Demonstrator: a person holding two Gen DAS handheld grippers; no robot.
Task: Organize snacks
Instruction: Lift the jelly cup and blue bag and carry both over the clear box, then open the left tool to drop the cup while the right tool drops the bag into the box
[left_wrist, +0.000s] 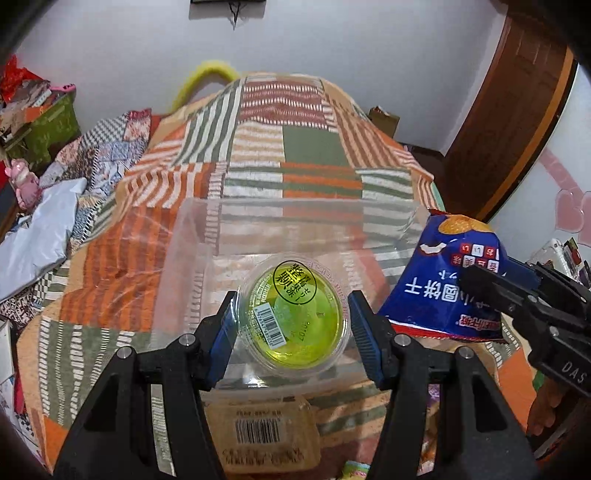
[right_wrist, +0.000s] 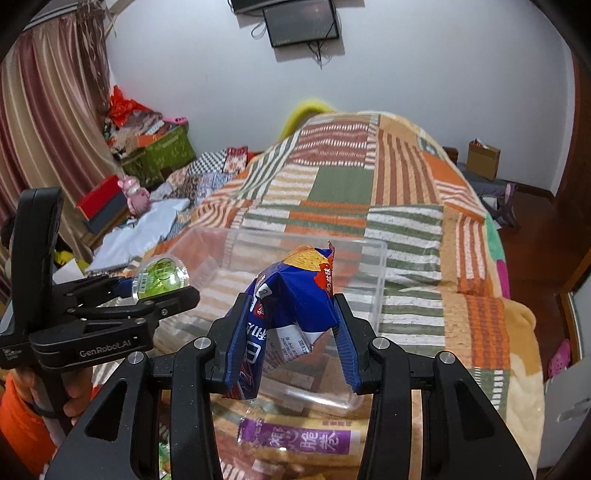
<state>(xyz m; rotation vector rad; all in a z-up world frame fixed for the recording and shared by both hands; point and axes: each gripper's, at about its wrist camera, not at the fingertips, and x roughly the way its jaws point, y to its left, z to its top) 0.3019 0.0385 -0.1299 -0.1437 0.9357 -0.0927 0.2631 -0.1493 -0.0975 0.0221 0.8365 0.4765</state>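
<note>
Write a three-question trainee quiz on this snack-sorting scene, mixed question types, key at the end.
1. True or false: the left gripper holds a green jelly cup.
2. What is the right gripper shut on? A) a purple packet B) a blue snack bag C) a pink toy
3. Fill in: both snacks hang over a clear plastic ____ on the striped blanket.

Key: 1 true; 2 B; 3 box.
</note>
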